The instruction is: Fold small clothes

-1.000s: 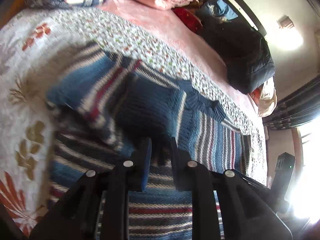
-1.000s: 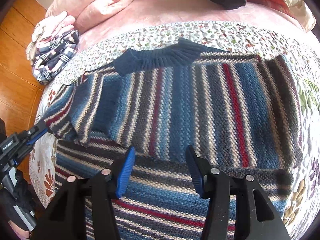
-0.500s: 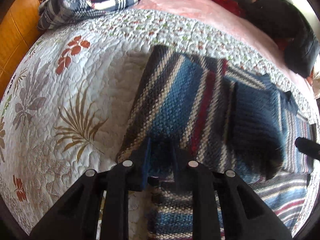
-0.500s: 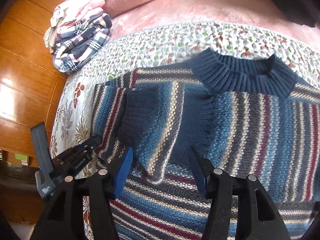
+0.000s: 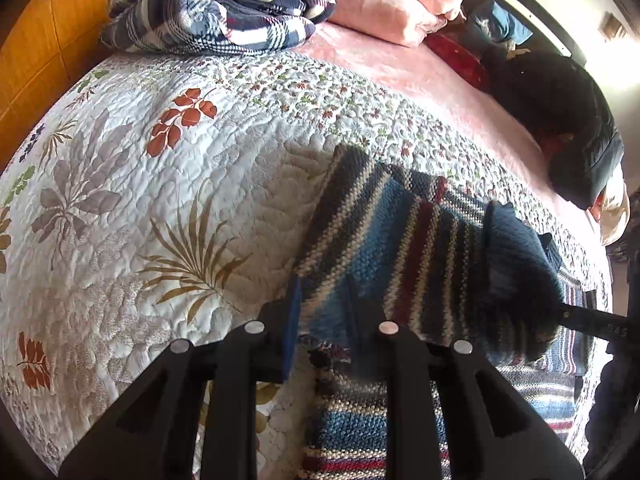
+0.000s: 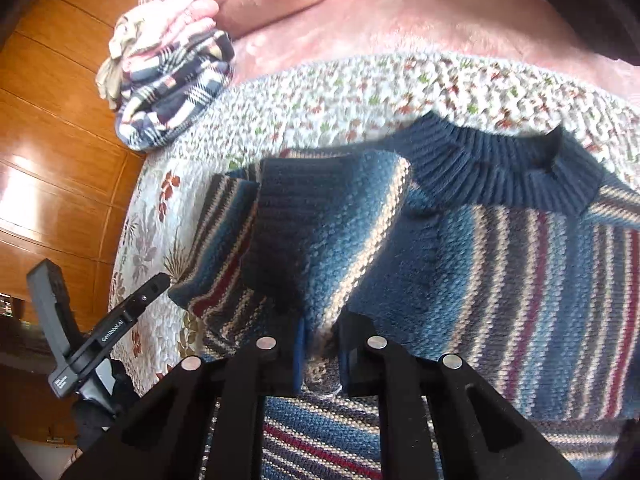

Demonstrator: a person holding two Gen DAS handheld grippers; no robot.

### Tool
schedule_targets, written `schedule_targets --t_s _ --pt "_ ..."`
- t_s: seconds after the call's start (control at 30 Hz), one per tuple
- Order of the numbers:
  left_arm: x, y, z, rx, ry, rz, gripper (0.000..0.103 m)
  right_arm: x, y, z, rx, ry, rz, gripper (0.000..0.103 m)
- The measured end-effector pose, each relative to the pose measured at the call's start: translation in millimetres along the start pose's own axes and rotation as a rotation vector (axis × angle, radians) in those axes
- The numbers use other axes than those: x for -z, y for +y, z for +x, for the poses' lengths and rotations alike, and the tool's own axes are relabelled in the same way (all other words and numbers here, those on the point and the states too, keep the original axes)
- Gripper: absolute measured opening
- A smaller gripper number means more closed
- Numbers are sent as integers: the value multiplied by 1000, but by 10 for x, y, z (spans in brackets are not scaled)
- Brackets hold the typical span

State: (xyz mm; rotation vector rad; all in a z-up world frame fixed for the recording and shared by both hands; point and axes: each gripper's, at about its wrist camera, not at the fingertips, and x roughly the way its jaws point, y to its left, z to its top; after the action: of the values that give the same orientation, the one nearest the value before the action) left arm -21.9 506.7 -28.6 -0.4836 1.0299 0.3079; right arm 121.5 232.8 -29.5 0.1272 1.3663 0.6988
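A blue, cream and maroon striped knit sweater point(image 5: 400, 248) lies on the floral quilt point(image 5: 140, 200), its navy ribbed collar point(image 6: 500, 168) toward the pillows. One sleeve is folded across the body, its navy cuff point(image 6: 288, 220) on top. My left gripper point(image 5: 323, 320) is shut on the sweater's outer edge by the folded sleeve. In the right wrist view my right gripper point(image 6: 322, 344) is shut on the sleeve fold just below the cuff. The left gripper's black body point(image 6: 100, 336) shows at the lower left there. A black part of the right gripper point(image 5: 592, 320) pokes in from the right edge.
A plaid bundle point(image 5: 216, 8) and pink pillows point(image 5: 392, 4) lie at the head of the bed. A dark jacket point(image 5: 560, 120) sits at the far right on the pink sheet. Wooden panelling point(image 6: 60, 160) runs along the bed's left side.
My right gripper has gone from wide open to shut on the sleeve fold. The left gripper kept its hold and drew the sweater's edge over toward the body.
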Motion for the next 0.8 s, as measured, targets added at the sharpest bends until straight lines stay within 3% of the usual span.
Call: schedule_targets --t_s 0.1,0.2,0.47,0.67,0.8 --pt "-12 -136 -22 38 -3 23 20 -46 -197 -206 29 -28 9 13" --pt "-24 -365 125 74 27 47 20 -90 -439 -149 66 1 46 13" --pt "141 -659 534 57 109 121 20 5 -780 141 86 58 97 14" --pt "155 -550 682 57 143 109 20 11 -802 176 94 85 82 25" --pt "97 -562 508 68 120 92 22 -15 -454 -102 250 0 -105 43"
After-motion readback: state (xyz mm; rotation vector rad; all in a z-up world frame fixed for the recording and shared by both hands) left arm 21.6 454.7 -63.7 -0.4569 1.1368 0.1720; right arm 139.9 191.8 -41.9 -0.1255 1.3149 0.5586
